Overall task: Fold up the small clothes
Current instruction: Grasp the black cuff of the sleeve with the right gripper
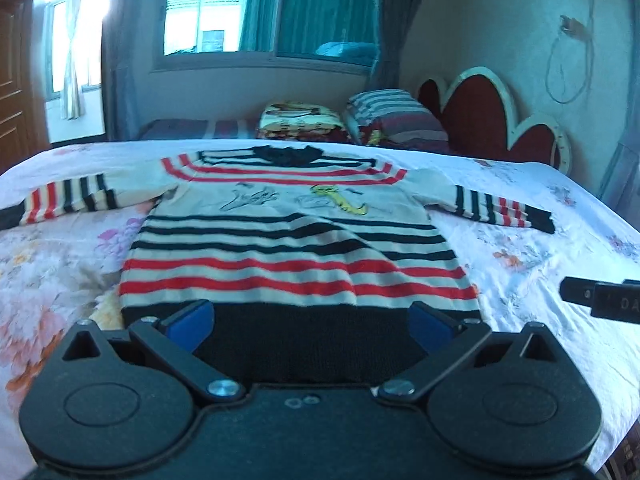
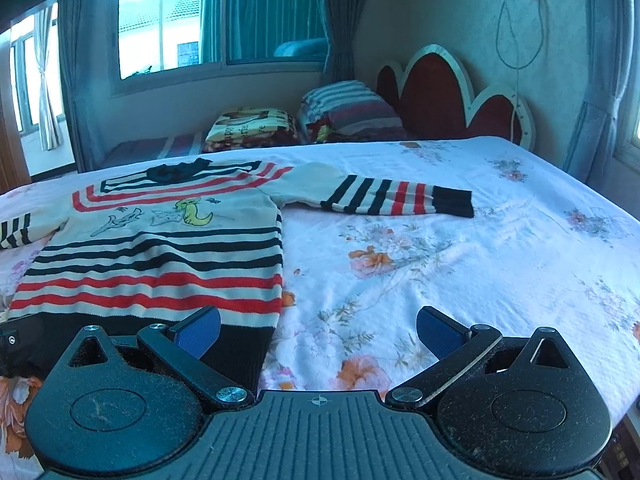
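Left gripper (image 1: pixel 310 322): jaws spread wide, nothing between the blue pads (image 1: pixel 191 323); it hangs over the black hem at the near edge of the bed. Right gripper (image 2: pixel 318 330): also wide, gripping nothing, over the hem's right corner and bare floral sheet (image 2: pixel 460 240). Part of the right gripper shows at the right edge of the left wrist view, cut off by the frame.

Striped sweater (image 1: pixel 296 240): lies flat, front up, hem toward the near edge of the bed, collar toward the far edge, both sleeves spread sideways. Right sleeve (image 2: pixel 396 198) fully seen in the right wrist view. Left sleeve cuff runs out of frame in the left wrist view. Chest drawings blurred; only a yellow figure reads.

No containers in view.

Far edge: folded blanket (image 2: pixel 252 126), striped pillow (image 2: pixel 352 110), red headboard (image 2: pixel 448 96). Window (image 2: pixel 180 16) behind; outside overexposed.
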`<state>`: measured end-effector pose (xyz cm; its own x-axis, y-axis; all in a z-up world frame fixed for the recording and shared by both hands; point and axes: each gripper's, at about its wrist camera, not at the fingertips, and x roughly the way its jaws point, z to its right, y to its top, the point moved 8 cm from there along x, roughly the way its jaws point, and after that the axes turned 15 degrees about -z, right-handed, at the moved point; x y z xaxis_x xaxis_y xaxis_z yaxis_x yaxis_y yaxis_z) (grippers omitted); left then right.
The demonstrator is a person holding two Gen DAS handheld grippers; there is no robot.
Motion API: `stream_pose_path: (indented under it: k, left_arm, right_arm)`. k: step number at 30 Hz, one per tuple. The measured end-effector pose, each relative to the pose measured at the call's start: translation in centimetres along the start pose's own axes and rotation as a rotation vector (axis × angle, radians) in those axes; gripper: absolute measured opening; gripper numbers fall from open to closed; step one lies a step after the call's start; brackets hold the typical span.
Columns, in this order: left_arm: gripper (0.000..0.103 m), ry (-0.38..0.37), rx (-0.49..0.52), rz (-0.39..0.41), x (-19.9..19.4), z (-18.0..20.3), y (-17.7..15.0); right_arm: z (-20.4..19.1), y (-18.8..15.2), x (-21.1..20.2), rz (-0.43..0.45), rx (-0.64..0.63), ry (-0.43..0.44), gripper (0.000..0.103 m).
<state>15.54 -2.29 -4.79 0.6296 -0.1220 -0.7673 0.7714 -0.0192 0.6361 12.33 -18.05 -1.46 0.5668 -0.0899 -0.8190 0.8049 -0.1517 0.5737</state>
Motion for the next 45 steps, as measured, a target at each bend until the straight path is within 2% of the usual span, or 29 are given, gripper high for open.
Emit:
stream_pose_path:
  k: [3,8,14,15,16,17,22,26,28,32,36,38,40,45]
  left_arm:
    - [0.103,-0.001,0.004,0.025,0.8,0.2,1.2]
    - [0.103,-0.010,-0.011,0.033,3.1,-0.2,4.0]
    - [0.094,0.050,-0.036,0.061,6.8,-1.5,8.4]
    - [0.094,0.056,-0.044,0.062,7.4,-1.8,9.0]
    - [0.093,0.063,-0.050,0.064,8.0,-2.1,9.6]
    - [0.092,0.068,-0.057,0.063,8.7,-2.4,10.2]
    - [0.093,0.083,-0.072,0.049,11.7,-3.3,12.6]
    - [0.094,0.091,-0.069,0.016,14.4,-3.6,13.1]
    - [0.095,0.095,-0.058,-0.008,15.8,-3.4,13.0]
    - [0.095,0.103,-0.028,-0.051,18.4,-2.9,12.8]
    - [0.095,0.105,-0.019,-0.072,20.6,-2.5,13.4]
    - [0.095,0.104,-0.021,-0.072,21.3,-2.5,13.9]
    - [0.095,0.107,-0.024,-0.070,22.0,-2.5,14.4]
    - [0.095,0.118,-0.042,-0.086,23.1,-2.8,14.8]
  right_arm:
    - [0.4,1.2,1.2,0.001,0.015,0.021,0.103]
    - [1.9,4.2,3.3,0.043,0.061,0.000,0.103]
    - [5.3,9.4,7.2,0.080,0.136,-0.031,0.102]
    - [5.9,10.1,7.9,0.083,0.148,-0.037,0.094]
    - [6.6,11.0,8.7,0.088,0.159,-0.041,0.071]
    - [7.2,11.7,9.6,0.078,0.174,-0.049,0.064]
    - [11.3,14.6,14.4,0.063,0.297,-0.034,0.062]
    - [16.1,16.2,18.8,0.040,0.448,-0.008,0.062]
    - [18.5,16.8,20.8,0.035,0.519,-0.005,0.048]
    - [22.2,16.6,24.3,0.014,0.647,0.020,0.047]
    - [24.4,16.1,26.1,0.020,0.718,0.026,0.046]
    - [25.3,15.9,26.6,0.030,0.749,0.043,0.041]
    - [26.1,15.9,27.0,0.029,0.776,0.052,0.031]
    - [27.1,16.3,27.5,0.034,0.802,0.065,0.029]
